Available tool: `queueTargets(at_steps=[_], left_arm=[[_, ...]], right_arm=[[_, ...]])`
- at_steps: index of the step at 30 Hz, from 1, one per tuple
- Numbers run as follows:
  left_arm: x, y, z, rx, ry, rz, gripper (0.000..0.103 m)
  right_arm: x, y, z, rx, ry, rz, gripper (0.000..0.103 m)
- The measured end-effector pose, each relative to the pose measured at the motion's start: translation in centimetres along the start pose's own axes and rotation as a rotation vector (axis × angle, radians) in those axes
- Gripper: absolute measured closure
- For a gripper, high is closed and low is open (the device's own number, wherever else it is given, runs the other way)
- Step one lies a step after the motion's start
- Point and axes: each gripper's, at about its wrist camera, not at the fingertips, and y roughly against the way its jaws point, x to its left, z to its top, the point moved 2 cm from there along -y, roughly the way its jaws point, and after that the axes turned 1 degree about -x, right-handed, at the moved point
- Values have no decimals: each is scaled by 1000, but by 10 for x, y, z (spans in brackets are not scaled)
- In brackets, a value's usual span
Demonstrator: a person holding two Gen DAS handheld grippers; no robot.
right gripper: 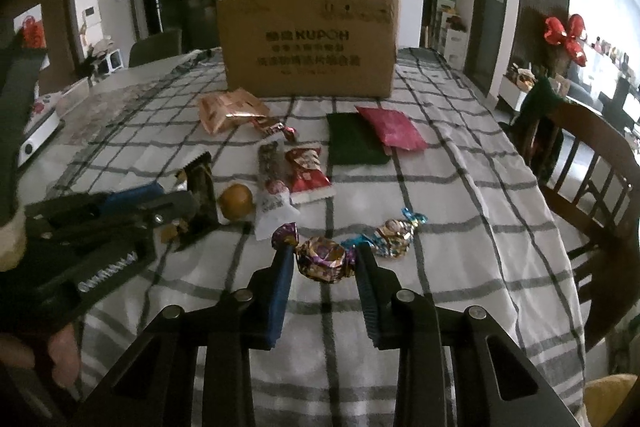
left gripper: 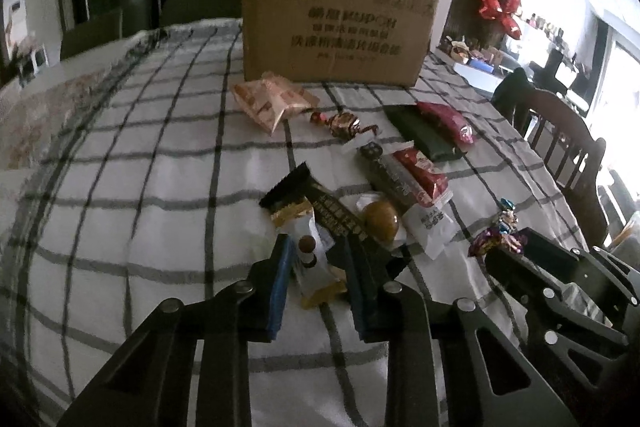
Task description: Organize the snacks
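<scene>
Several snacks lie on a checked tablecloth (left gripper: 140, 187) in front of a cardboard box (left gripper: 332, 27) that also shows in the right wrist view (right gripper: 308, 43). My left gripper (left gripper: 316, 251) is open, its fingers on either side of a white and gold snack bar (left gripper: 312, 255) on the cloth. My right gripper (right gripper: 324, 255) is open around a gold and purple wrapped candy (right gripper: 324, 257). A second foil candy (right gripper: 394, 235) lies just beyond it. A round brown snack (right gripper: 236, 201), a black bar (right gripper: 202, 187) and a red packet (right gripper: 306, 171) lie between the two grippers.
A pink-gold bag (right gripper: 230, 109), a dark green packet (right gripper: 354, 139) and a magenta packet (right gripper: 392, 129) lie nearer the box. A wooden chair (right gripper: 592, 167) stands at the table's right edge. A white appliance (right gripper: 36, 135) sits far left.
</scene>
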Motion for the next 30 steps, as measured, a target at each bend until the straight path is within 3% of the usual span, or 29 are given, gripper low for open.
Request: queueTargets(at_steps=[11, 20, 30], left_arm=[[8, -1, 3, -3, 44, -20, 77], [5, -2, 3, -7, 30, -40, 90], [8, 19, 8, -53, 37, -62, 92]], right_arm=[[12, 4, 16, -48, 13, 51, 70], [15, 4, 18, -56, 15, 61, 70], [22, 17, 27, -99, 25, 80, 70]])
